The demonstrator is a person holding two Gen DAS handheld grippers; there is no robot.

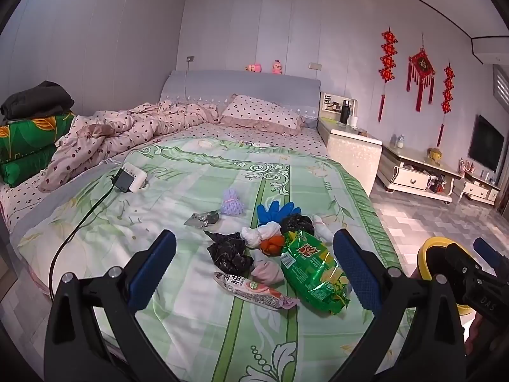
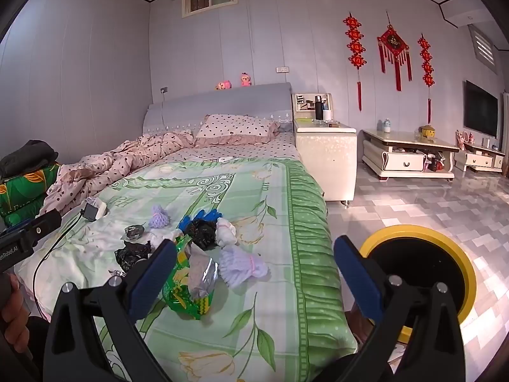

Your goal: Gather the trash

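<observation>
Trash everywhere on this bed (image 1: 197, 318), folks — a whole heap sitting mid-sheet on the green floral cover! Front and centre is the green chip bag (image 1: 313, 275), with a long snack wrapper (image 1: 254, 290) lying just beside it, a crumpled black plastic bag (image 1: 229, 252) behind, white wads and an orange scrap touching one another, and a blue glove (image 1: 273, 211) further back. The left gripper (image 1: 254, 270) hovers above the pile, jaws spread wide, nothing between them. The right gripper (image 2: 254, 273) is out over the bed's edge, equally wide open and equally empty-handed. And down on the floor beside the bed waits the yellow-rimmed bin (image 2: 420, 273), dark mouth gaping.

Now, the hazards. That chip bag is slick and crinkly; pinch it on a corner and it could slide right out before reaching the bin. The pieces lie tangled together, so a grab may drag a neighbour along and drop it on the floor. Watch the black cable (image 1: 79, 222) running from the power strip (image 1: 132, 176) too — it sits apart from the heap, but a careless sweep could snag it. And the bin is low, off the bed's edge: release early and the trash misses.
</observation>
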